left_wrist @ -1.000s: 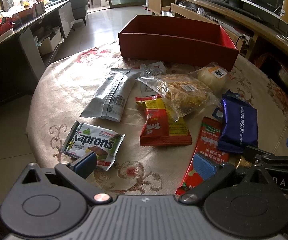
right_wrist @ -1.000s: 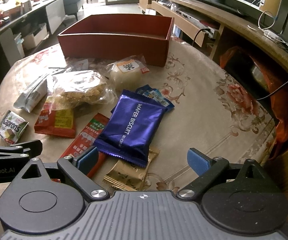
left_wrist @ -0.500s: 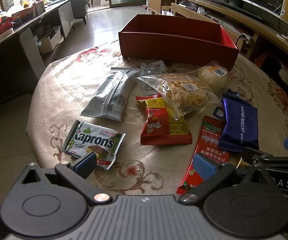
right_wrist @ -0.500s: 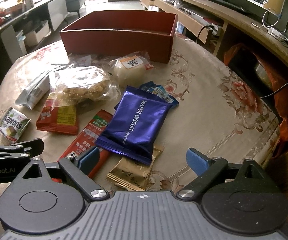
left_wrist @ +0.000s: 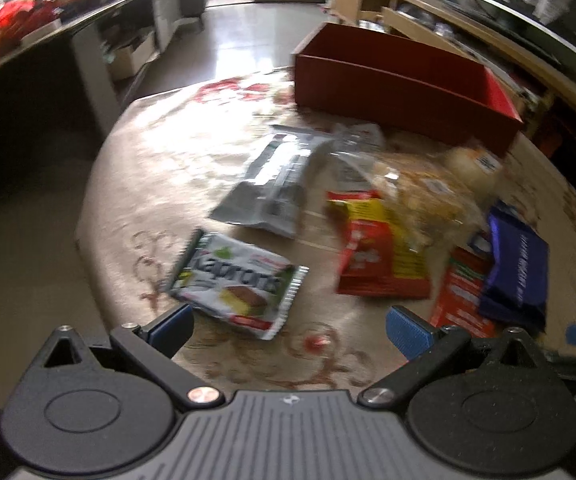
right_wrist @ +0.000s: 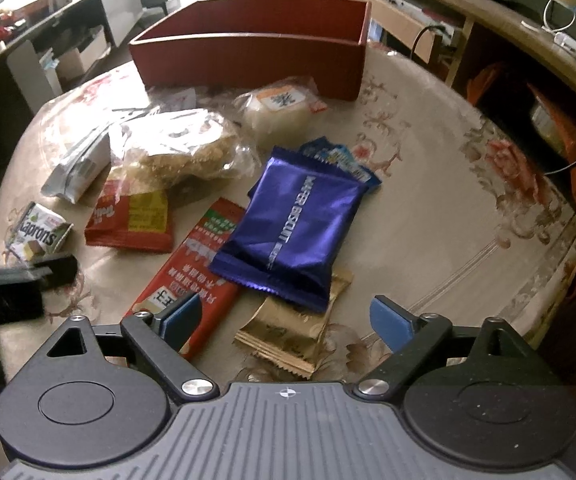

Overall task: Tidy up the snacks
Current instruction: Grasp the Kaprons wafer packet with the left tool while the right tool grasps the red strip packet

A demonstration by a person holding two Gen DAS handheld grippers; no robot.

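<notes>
Snack packets lie scattered on a round table (right_wrist: 448, 220) in front of a red box (right_wrist: 248, 56) (left_wrist: 404, 92). My left gripper (left_wrist: 288, 330) is open just short of the green-and-white Kaprons packet (left_wrist: 240, 284), and its view is blurred. My right gripper (right_wrist: 286, 320) is open over a gold packet (right_wrist: 292, 340) that lies between its fingers without touching the pads, and its jaws are closing. A purple wafer biscuit pack (right_wrist: 292, 232) overlaps the gold packet's far end, with a long red packet (right_wrist: 192, 264) to its left.
A red-and-yellow packet (right_wrist: 132, 220), a clear bag of crumbly cake (right_wrist: 184, 152), a silver packet (left_wrist: 276, 184), a wrapped white cake (right_wrist: 280, 112) and a blue packet (right_wrist: 340, 156) lie mid-table. The left gripper (right_wrist: 8, 276) shows at the right view's left edge. Shelves and cabinets surround the table.
The left gripper has shifted left, so the Kaprons packet now lies nearer the middle of its fingers. The right gripper has edged forward over the gold packet, its jaws a little narrower.
</notes>
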